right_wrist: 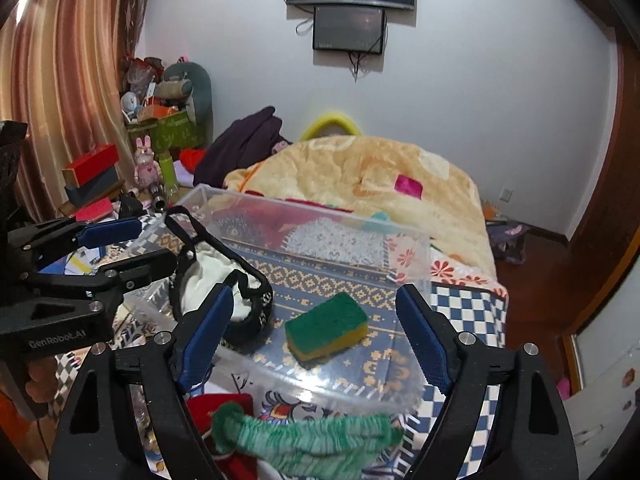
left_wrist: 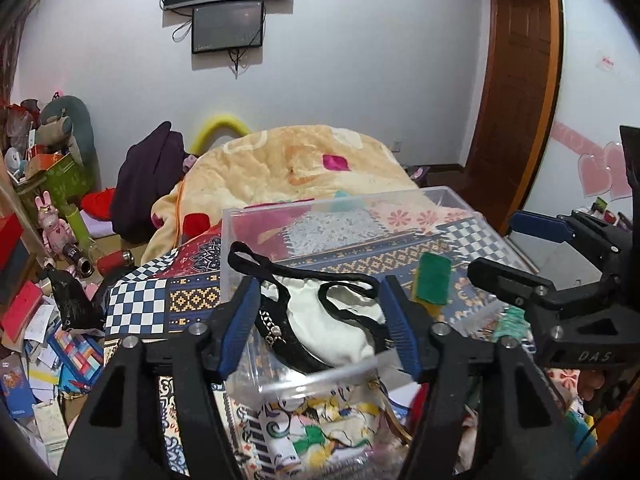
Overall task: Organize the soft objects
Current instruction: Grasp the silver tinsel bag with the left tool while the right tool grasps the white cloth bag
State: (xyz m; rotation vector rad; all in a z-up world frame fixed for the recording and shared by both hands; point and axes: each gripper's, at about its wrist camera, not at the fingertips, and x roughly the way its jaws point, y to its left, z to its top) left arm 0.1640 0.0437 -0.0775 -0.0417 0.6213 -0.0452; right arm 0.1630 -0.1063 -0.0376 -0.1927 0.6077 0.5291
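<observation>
A clear plastic bin (left_wrist: pixel 460 200) (right_wrist: pixel 412 252) stands on the patterned bedspread. Inside lie a white fabric item with black trim (left_wrist: pixel 332 320) (right_wrist: pixel 212 276) and a green and yellow sponge (left_wrist: pixel 432 282) (right_wrist: pixel 326 324). My left gripper (left_wrist: pixel 320 320) is open and empty, its fingers on either side of the white item above the bin's near left corner. My right gripper (right_wrist: pixel 316 328) is open and empty, with the sponge between its fingers. A green knitted item (right_wrist: pixel 308 436) and a red fabric piece (right_wrist: pixel 220 404) lie in front of the bin.
A yellow blanket (right_wrist: pixel 360 176) is heaped on the bed behind the bin. A colourful patterned cloth (left_wrist: pixel 320 432) lies before the bin. Boxes, toys and papers (left_wrist: pixel 40 320) crowd the left side. A wooden door (left_wrist: pixel 516 80) is at the right.
</observation>
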